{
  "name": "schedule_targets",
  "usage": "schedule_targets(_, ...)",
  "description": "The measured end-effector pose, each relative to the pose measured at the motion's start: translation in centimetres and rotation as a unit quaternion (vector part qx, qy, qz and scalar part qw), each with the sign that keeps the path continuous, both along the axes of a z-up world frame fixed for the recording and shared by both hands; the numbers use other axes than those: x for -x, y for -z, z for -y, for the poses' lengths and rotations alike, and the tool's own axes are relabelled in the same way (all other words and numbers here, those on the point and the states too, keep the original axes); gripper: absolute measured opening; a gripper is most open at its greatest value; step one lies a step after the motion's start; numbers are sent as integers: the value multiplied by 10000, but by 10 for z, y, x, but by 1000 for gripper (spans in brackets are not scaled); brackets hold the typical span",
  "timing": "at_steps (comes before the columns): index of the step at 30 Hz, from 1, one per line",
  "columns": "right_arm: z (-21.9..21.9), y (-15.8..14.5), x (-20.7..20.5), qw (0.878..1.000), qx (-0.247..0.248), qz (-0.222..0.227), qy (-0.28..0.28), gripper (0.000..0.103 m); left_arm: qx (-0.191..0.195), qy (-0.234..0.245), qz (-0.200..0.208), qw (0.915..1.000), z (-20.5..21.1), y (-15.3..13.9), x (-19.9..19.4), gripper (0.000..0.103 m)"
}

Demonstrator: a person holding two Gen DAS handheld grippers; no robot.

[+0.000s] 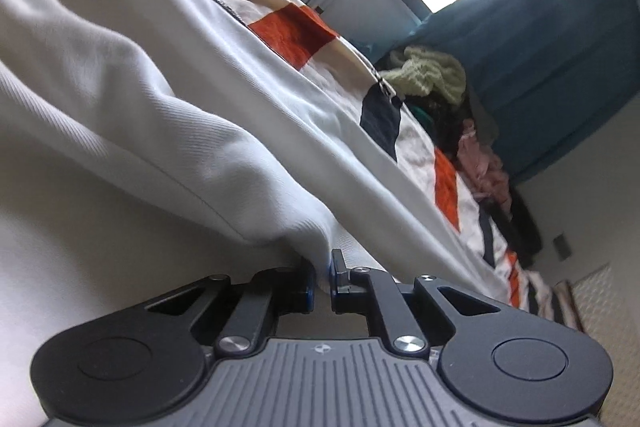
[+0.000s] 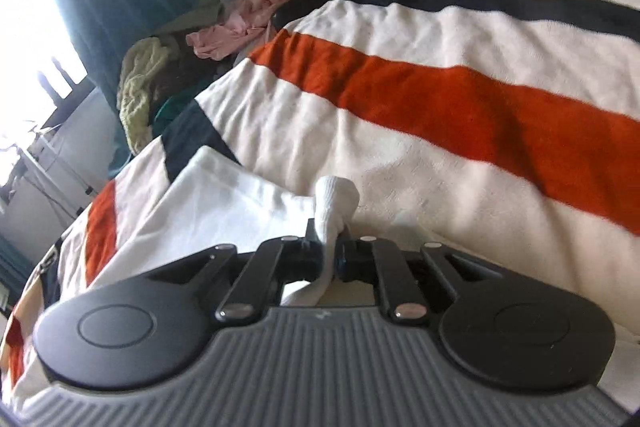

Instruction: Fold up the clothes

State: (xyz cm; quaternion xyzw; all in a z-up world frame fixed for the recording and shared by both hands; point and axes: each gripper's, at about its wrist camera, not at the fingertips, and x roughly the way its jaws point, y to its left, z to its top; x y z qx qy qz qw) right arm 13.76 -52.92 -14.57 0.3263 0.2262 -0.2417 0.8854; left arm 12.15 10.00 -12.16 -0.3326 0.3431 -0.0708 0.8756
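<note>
Pinching a soft white cotton-knit garment (image 1: 168, 115), the left gripper (image 1: 323, 281) is nipping its hem, and the right gripper (image 2: 331, 259) a bunched corner; it is draping at 11 o'clock over the striped blanket (image 2: 440, 99) (light, limp, best held at corners).

Both claws (image 1: 322, 277) (image 2: 330, 255) clamped tight

home bedroom | striped bedspread (image 2: 440, 99) | teal curtains (image 1: 560, 47) | clothes pile (image 2: 192, 43)
</note>
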Motion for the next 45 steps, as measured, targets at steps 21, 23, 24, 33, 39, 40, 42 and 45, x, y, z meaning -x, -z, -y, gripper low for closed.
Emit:
schedule_targets(21, -110, -110, 145, 9919, 413, 469, -1102, 76, -1799, 1131, 1454, 9663, 45, -110, 166, 84)
schedule_targets(23, -126, -116, 151, 9876, 637, 544, -1328, 75, -1814, 1177, 1531, 9643, 46, -113, 182, 86)
schedule_targets(24, -130, -116, 153, 9873, 626, 542, -1354, 75, -1801, 1202, 1541, 9640, 47, -114, 188, 86)
schedule_targets(33, -115, -79, 137, 9909, -380, 793, -1016, 76, -1952, 1236, 1403, 9628, 65, -99, 184, 87)
schedule_targets(39, -64, -30, 111, 9789, -1639, 1071, -584, 75, -2052, 1133, 1266, 9639, 71, -89, 179, 87)
schedule_targets(40, -55, -21, 109, 9757, -1815, 1125, -481, 70, -2053, 1111, 1253, 9643, 71, -88, 178, 87)
schedule_targets(42, -40, 0, 104, 9691, -2135, 1207, -273, 66, -2020, 1066, 1216, 9659, 72, -85, 176, 87)
schedule_targets(45, -23, 33, 97, 9546, -2657, 1345, 76, 49, -1953, 1015, 1164, 9685, 73, -80, 171, 87)
